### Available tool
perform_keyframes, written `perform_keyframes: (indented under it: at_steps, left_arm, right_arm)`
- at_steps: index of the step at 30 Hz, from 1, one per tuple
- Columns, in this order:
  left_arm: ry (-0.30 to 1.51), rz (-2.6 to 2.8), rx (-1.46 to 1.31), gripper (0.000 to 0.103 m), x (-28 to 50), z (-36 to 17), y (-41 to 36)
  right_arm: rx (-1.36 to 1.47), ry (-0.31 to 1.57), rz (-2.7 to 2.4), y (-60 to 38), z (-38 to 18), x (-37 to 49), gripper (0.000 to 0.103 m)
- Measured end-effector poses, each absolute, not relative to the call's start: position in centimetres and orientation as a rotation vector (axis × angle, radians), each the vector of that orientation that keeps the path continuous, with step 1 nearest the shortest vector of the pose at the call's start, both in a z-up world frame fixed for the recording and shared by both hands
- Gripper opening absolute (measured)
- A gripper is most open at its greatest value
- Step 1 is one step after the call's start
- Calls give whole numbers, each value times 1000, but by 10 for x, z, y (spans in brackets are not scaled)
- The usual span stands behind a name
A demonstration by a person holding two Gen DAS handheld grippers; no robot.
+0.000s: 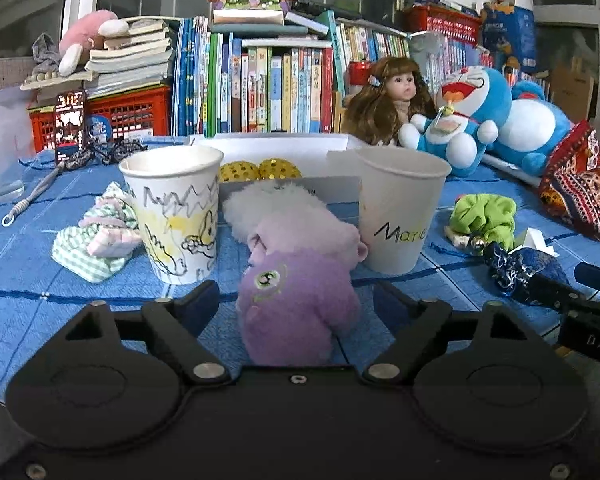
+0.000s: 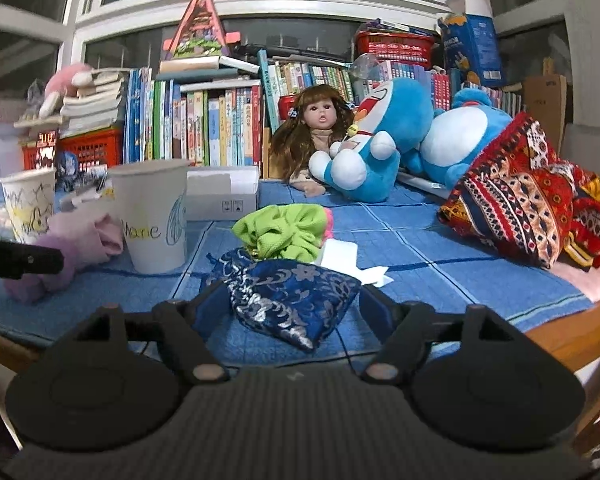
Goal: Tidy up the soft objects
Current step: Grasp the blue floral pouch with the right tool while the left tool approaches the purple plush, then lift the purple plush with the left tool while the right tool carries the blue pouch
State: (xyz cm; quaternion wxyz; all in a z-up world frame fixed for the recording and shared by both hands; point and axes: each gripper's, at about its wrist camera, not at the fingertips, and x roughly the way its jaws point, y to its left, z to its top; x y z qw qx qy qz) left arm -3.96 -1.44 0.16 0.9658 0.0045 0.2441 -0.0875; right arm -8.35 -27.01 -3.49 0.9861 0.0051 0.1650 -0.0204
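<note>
A purple plush toy [image 1: 296,280] lies on the blue mat between my left gripper's [image 1: 296,300] open fingers; it also shows in the right wrist view [image 2: 72,248]. Two paper cups flank it: a scribbled one [image 1: 176,216] on the left and one marked "Marie" [image 1: 400,212] on the right. A blue brocade pouch [image 2: 288,296] lies between my right gripper's [image 2: 292,304] open fingers, which stand apart from it. A green scrunchie [image 2: 284,232] sits just behind the pouch. A green-pink checked cloth [image 1: 100,236] lies left of the scribbled cup.
A doll [image 2: 316,132], two blue Doraemon plushes [image 2: 380,148] and a patterned red cloth [image 2: 528,196] lie at the back right. A white box [image 2: 224,192] stands behind the cups. Books and red crates line the back. The table's wooden edge [image 2: 572,336] is at the right.
</note>
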Motion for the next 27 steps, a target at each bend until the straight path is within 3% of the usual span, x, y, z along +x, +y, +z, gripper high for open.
perform_keyframes:
  at_steps: [2,6,8,13,15,19,21,23,27]
  left_arm:
    - [488,-181,18,80,-41,2,-11]
    - [536,-196,-28,58,-36,0,0]
    - [556,-222,-81,54,-33,-1,7]
    - [568,-224,-107,57,-25,-10,6]
    - [567,-232,-117,57,-23,-14,3]
    - [552,-236,-93,48,-25,-13,-6]
    - [539,-243,-85,39,-29,-9,-7]
    - [517,-256,-66,35,-35,-3,-7]
    - [500,-318,-59,35,-48,4,-8]
  right_arm:
    - [12,339,-48,-273,-34,-82,82]
    - [8,353,-39,-273,-35,-78,82]
    - [-1,359,-27,-271,-35,-75,80]
    - [-20,370,-6,-265,-38,-66,75]
    - [-18,373,2,-264,-38,-62,67]
    - [-28,372,14,-262,-36,-62,56]
    - [-28,371,23,-262,-34,-64,44]
    - [-14,375,52,-264,-30,-66,43]
    - [4,384,135,-260,-26,-70,39]
